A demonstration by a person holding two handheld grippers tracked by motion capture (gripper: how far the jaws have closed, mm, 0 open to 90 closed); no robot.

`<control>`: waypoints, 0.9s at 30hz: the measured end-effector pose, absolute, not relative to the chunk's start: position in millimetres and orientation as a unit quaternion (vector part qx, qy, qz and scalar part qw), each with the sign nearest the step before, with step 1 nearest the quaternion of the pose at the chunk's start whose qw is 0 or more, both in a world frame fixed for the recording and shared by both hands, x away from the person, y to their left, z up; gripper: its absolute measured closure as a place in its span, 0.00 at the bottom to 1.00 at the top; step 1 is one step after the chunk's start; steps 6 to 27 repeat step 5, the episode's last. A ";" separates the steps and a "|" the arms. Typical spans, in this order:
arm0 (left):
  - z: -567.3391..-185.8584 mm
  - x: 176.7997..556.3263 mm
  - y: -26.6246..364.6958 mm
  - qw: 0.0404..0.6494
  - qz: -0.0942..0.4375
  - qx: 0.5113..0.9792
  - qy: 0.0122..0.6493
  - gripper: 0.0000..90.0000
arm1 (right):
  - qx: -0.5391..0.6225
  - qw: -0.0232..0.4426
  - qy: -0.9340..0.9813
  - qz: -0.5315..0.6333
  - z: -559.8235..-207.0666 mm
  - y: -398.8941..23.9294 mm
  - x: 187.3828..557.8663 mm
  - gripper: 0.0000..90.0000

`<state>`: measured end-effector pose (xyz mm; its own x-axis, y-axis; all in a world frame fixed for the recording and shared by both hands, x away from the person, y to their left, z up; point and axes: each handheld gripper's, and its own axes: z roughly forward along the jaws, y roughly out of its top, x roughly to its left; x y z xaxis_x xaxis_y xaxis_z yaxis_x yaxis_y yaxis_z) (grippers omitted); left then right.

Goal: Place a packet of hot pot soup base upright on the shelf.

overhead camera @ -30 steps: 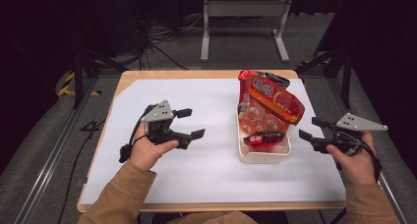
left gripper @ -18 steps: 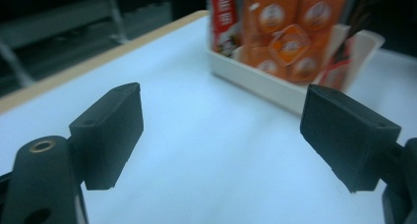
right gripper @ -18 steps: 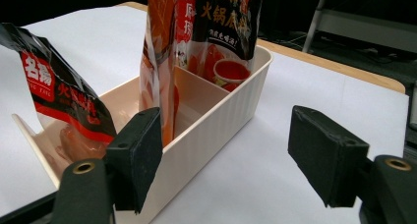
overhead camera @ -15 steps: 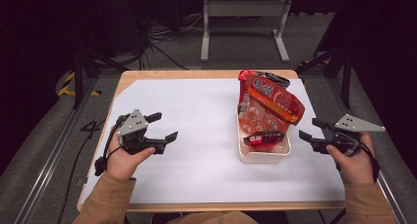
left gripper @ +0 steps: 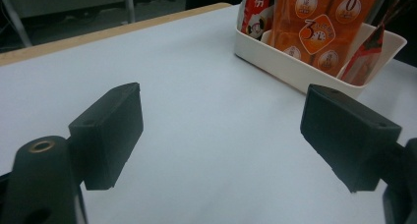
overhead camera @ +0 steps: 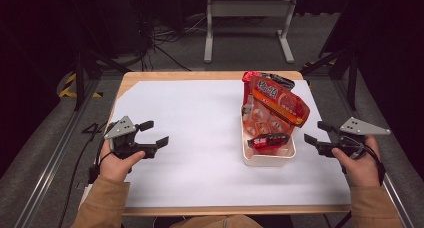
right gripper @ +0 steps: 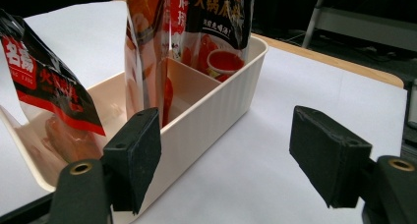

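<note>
A cream bin (overhead camera: 268, 159) (left gripper: 295, 67) (right gripper: 216, 111) with dividers stands on the white sheet, right of centre, and holds red and orange snack packets (overhead camera: 272, 105). A small red-and-black packet (overhead camera: 267, 140) (right gripper: 44, 81) leans in its near compartment. My left gripper (overhead camera: 154, 133) (left gripper: 221, 135) hovers open over the left part of the sheet, pointing toward the bin, with nothing between its jaws. My right gripper (overhead camera: 316, 133) (right gripper: 226, 155) is open just right of the bin's near end, empty, its left finger (right gripper: 135, 153) close to the bin's wall.
The white sheet (overhead camera: 200, 118) covers a wooden table (overhead camera: 200, 76) with dark floor around it. A grey metal stand (overhead camera: 247, 10) and cables lie on the floor beyond the far edge.
My left gripper has drawn back to the left and toward the near left of the sheet, staying open. The right gripper and the bin have held still.
</note>
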<state>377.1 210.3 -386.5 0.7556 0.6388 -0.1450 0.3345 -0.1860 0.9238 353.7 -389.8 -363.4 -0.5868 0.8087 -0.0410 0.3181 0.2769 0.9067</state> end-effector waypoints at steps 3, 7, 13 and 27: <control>-395.8 381.0 214.6 0.553 0.131 0.748 0.342 0.19 | 0.373 0.259 0.756 0.472 -364.5 -390.5 354.5 0.32; -397.7 382.1 216.1 0.549 0.130 0.750 0.344 0.19 | 0.374 0.258 0.756 0.472 -364.5 -390.5 354.5 0.32; -397.7 382.1 216.1 0.549 0.130 0.750 0.344 0.19 | 0.374 0.258 0.756 0.472 -364.5 -390.5 354.5 0.32; -397.7 382.1 216.1 0.549 0.130 0.750 0.344 0.19 | 0.374 0.258 0.756 0.472 -364.5 -390.5 354.5 0.32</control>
